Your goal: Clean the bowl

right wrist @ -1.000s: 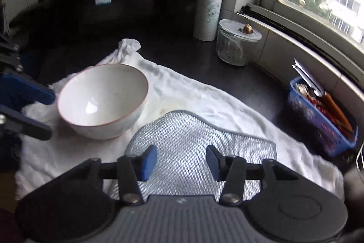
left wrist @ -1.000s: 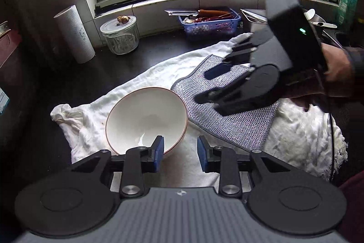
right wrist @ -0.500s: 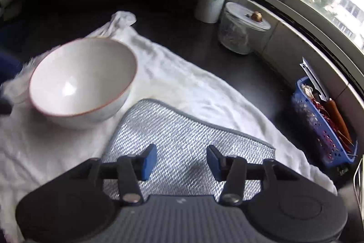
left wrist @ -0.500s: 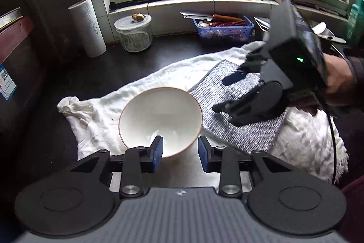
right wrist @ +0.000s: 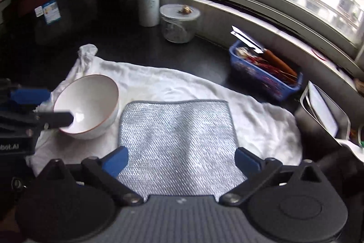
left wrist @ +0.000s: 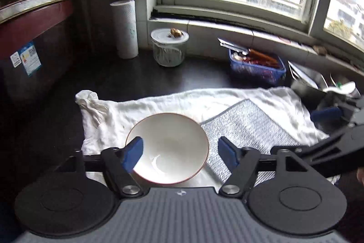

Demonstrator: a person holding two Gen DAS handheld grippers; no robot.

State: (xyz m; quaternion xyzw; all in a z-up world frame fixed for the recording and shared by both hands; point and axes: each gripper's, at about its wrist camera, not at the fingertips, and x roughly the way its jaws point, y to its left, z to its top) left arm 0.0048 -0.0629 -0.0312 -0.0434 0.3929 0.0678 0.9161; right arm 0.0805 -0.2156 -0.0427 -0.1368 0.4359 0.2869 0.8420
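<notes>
A white bowl [left wrist: 167, 147] [right wrist: 87, 106] with a thin brown rim stands upright on a white towel [left wrist: 159, 104] [right wrist: 163, 85]. My left gripper [left wrist: 180, 152] [right wrist: 60, 106] is open wide just above it, and the bowl lies between its blue pads; whether they touch it I cannot tell. A grey mesh cloth [left wrist: 248, 129] [right wrist: 177, 136] lies flat on the towel, right of the bowl. Low over the cloth's near edge, my right gripper [right wrist: 181, 159] [left wrist: 327, 129] is open wide and holds nothing.
On the dark counter behind stand a paper roll [left wrist: 125, 29], a lidded glass jar [left wrist: 169, 49] and a blue basket [left wrist: 257, 65] of utensils. A metal container [right wrist: 323, 113] sits at the right. A dark red appliance [left wrist: 31, 38] blocks the left.
Both grippers have opened from a narrow gap to a wide one. The right gripper has drawn back to the right, off the middle of the cloth. The left one has closed in on the bowl.
</notes>
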